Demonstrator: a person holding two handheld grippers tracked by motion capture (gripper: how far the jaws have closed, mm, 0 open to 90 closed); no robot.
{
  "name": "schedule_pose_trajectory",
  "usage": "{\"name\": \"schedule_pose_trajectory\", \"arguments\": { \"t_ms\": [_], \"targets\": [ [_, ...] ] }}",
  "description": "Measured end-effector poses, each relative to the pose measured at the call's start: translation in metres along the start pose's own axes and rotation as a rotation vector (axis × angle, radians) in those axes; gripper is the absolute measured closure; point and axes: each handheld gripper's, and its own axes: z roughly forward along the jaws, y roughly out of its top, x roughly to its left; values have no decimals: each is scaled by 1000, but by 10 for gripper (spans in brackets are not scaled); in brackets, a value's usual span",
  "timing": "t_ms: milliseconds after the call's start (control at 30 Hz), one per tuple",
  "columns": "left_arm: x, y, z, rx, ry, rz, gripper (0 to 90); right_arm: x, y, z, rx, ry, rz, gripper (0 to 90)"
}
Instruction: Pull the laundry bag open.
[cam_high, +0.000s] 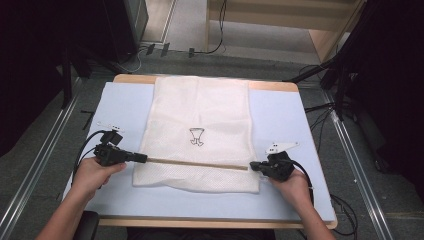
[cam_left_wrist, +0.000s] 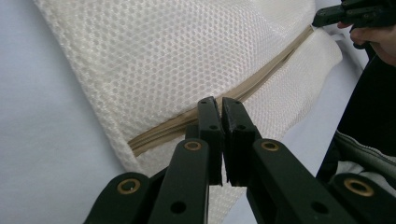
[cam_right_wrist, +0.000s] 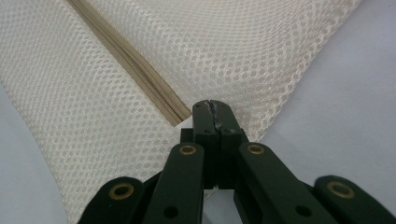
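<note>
Currently the white mesh bag (cam_high: 200, 135) lies flat on the table (cam_high: 290, 125), its tan zipper (cam_high: 197, 163) running between both grippers. Left gripper (cam_left_wrist: 223, 103) is closed over the zipper's end, grip unconfirmed. Right gripper (cam_right_wrist: 212, 105) is pinched shut on the mesh at the opposite end.

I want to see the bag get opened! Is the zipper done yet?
The white mesh bag already lies flat on the table. The left gripper and the right gripper, both shut, sit at opposite ends of the tan zipper. Whether it has been zipped or unzipped, I cannot tell.
</note>
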Motion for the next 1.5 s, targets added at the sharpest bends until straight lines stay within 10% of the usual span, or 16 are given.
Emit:
{"name": "schedule_pose_trajectory", "arguments": {
  "t_ms": [1500],
  "targets": [
    [24,-17,-19,-15,118,-87,888,-3,3,1,16,21,3,900]
  ]
}}
